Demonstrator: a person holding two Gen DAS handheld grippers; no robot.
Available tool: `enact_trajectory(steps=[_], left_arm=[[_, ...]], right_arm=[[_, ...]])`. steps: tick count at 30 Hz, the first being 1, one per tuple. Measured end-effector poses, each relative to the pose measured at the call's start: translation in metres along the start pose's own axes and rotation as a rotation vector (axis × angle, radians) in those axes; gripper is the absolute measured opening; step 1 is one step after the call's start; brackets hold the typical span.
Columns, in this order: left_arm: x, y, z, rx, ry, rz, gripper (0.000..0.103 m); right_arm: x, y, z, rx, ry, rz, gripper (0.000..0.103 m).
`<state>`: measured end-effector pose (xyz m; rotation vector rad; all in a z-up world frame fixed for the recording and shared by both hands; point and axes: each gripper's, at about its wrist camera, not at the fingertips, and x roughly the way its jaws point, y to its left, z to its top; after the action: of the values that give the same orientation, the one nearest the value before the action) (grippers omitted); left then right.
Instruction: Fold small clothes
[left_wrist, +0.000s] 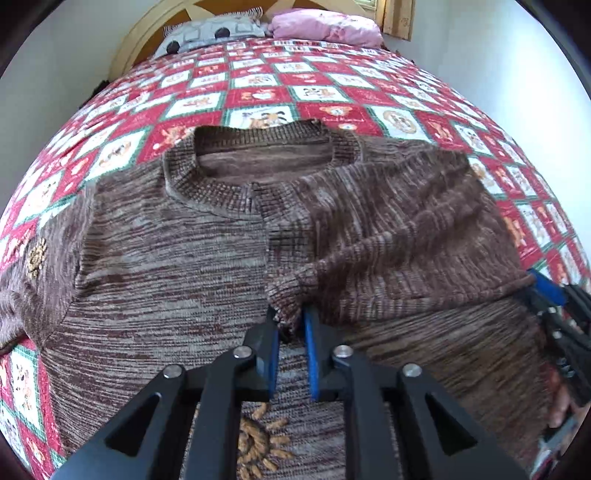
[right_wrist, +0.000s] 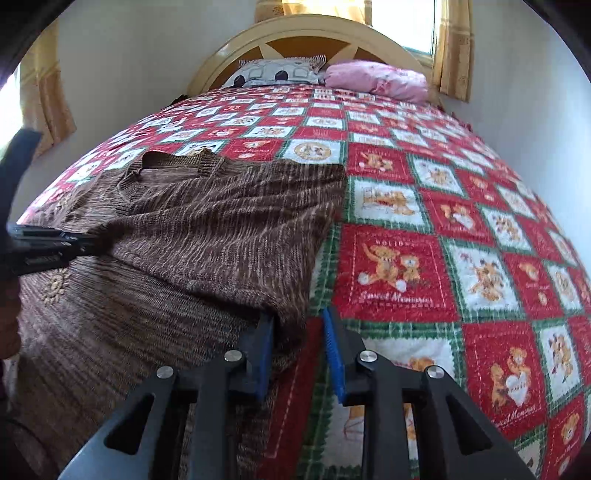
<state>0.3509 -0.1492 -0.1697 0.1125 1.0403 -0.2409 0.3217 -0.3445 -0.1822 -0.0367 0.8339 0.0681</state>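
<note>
Two grippers, left gripper (left_wrist: 290, 319) and right gripper (right_wrist: 298, 326); one sweater (left_wrist: 184, 251).

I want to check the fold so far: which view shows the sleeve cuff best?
The left wrist view: the sleeve cuff sits centre frame between the left gripper fingers. In the right wrist view it is hidden.

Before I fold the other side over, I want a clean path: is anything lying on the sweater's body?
Nothing foreign. Only the sweater's own right sleeve lies across the sweater, its cuff between the left tongs.
</note>
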Motion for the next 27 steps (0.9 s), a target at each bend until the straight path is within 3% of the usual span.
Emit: enact_trajectory(steps=[3, 5, 6, 8, 9, 10, 12, 15, 17, 20, 23, 24, 25, 27], left_arm=[[-0.006, 0.001, -0.006, 0.025, -0.004, 0.034, 0.033], [-0.012, 0.006, -0.01, 0.024, -0.018, 0.05, 0.04], [-0.018, 0.012, -0.01, 0.007, -0.047, 0.046, 0.043], [-0.025, 0.022, -0.007, -0.024, -0.084, 0.044, 0.055], [-0.026, 0.027, -0.002, -0.048, -0.095, 0.057, 0.062], [-0.025, 0.028, 0.002, -0.058, -0.097, 0.062, 0.062], [-0.017, 0.029, 0.012, -0.068, -0.077, 0.084, 0.062], [-0.002, 0.024, 0.03, -0.03, -0.072, 0.149, 0.062], [0.007, 0.021, 0.037, -0.016, -0.055, 0.145, 0.062], [0.021, 0.02, 0.044, -0.029, -0.009, 0.075, 0.061], [0.027, 0.013, 0.046, -0.012, -0.009, 0.052, 0.038], [0.027, 0.008, 0.048, 0.006, -0.017, 0.048, 0.025], [0.026, 0.003, 0.048, 0.023, -0.033, 0.08, 0.019], [0.025, -0.002, 0.052, 0.045, -0.082, 0.228, 0.019]], right_arm=[[-0.008, -0.007, 0.001, 0.019, 0.042, 0.033, 0.027], [-0.021, -0.006, 0.007, 0.029, 0.017, 0.011, 0.028], [-0.026, -0.005, 0.01, 0.042, -0.011, 0.004, 0.032], [-0.034, 0.0, 0.017, 0.069, -0.073, 0.044, 0.055], [-0.032, 0.005, 0.02, 0.065, -0.082, 0.084, 0.055], [-0.027, 0.012, 0.024, 0.047, -0.084, 0.122, 0.055], [-0.016, 0.018, 0.029, 0.027, -0.09, 0.114, 0.055], [0.009, 0.014, 0.024, 0.065, 0.001, 0.146, 0.055], [0.012, 0.007, 0.02, 0.078, 0.004, 0.161, 0.055], [0.013, 0.006, 0.017, 0.08, 0.0, 0.16, 0.055], [0.017, 0.017, 0.013, 0.029, 0.004, 0.106, 0.057], [0.018, 0.021, 0.012, 0.009, 0.003, 0.088, 0.058], [0.018, 0.024, 0.013, -0.007, 0.003, 0.076, 0.058], [0.018, 0.024, 0.012, -0.014, 0.004, 0.071, 0.059]])
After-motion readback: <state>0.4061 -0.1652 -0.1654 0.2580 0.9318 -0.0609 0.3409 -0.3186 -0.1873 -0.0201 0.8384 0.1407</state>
